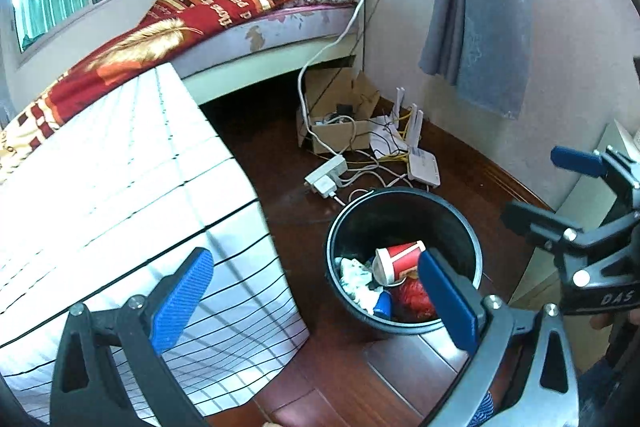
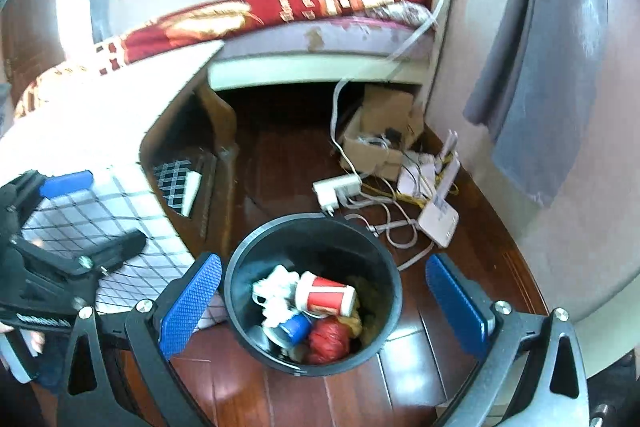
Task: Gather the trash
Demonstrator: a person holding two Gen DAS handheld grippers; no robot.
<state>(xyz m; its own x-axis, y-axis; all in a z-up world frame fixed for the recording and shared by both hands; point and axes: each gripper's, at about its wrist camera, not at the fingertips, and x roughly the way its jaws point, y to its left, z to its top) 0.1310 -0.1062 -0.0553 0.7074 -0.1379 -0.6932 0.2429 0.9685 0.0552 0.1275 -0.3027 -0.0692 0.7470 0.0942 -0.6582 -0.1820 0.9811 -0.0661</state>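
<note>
- Both grippers, left (image 1: pixel 316 301) and right (image 2: pixel 324 305), are hanging wide open, holding nothing
- Cup (image 2: pixel 326 297) and wrappers are lying inside the bin (image 2: pixel 394 291); I think any next piece needs dropping over its middle

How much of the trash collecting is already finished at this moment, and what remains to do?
Mostly done, it seems. The black bin already holds a red-and-white paper cup, crumpled white paper, a red wad and a blue-and-white piece. Nothing is in hand: the left gripper and right gripper are both open and empty. No loose trash shows on the floor nearby; only cables and a cardboard box remain.
</note>
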